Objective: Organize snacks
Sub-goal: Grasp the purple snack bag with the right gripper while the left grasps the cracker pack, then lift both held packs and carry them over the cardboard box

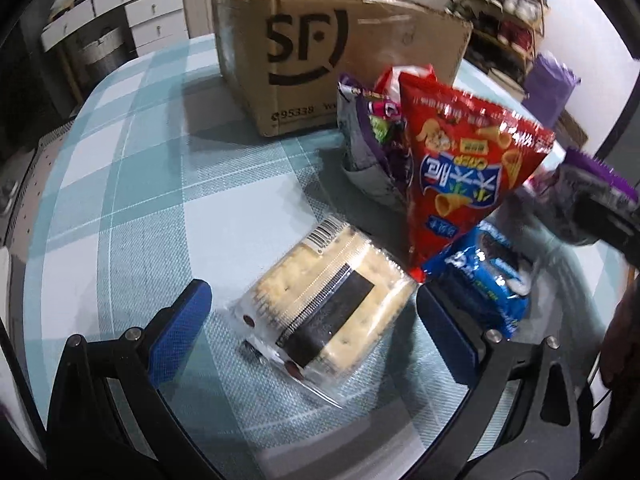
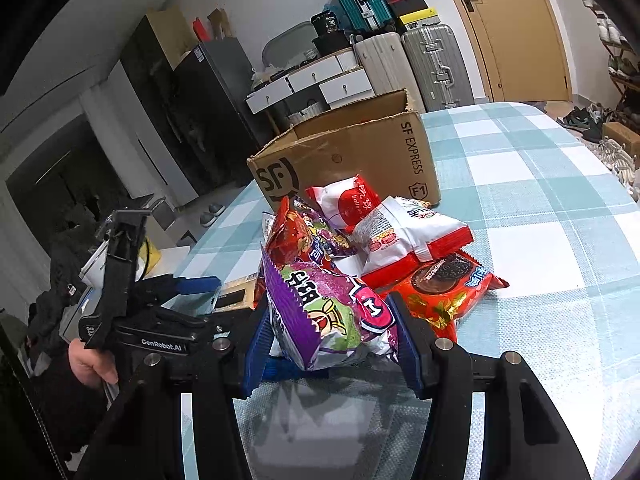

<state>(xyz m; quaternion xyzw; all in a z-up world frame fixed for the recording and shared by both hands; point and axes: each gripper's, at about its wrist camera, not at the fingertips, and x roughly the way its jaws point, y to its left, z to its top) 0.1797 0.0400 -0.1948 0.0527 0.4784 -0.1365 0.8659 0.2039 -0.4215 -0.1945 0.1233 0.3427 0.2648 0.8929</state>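
My left gripper (image 1: 316, 316) is open, its blue fingers either side of a clear pack of crackers (image 1: 320, 308) lying on the checked tablecloth. Beside it stand a red cone-snack bag (image 1: 460, 160) and a blue Oreo pack (image 1: 484, 276). My right gripper (image 2: 332, 340) is shut on a purple snack bag (image 2: 332, 312), held just above the table; that bag shows at the right edge of the left wrist view (image 1: 588, 184). Behind it lies a pile: a white and red bag (image 2: 404, 236), a red Oreo pack (image 2: 444, 284). The open SF cardboard box (image 2: 352, 156) stands behind.
The table with the blue checked cloth (image 2: 540, 240) extends right and forward. The cardboard box (image 1: 320, 52) fills the far middle in the left wrist view. Suitcases (image 2: 432, 64), drawers and a shoe rack stand off the table.
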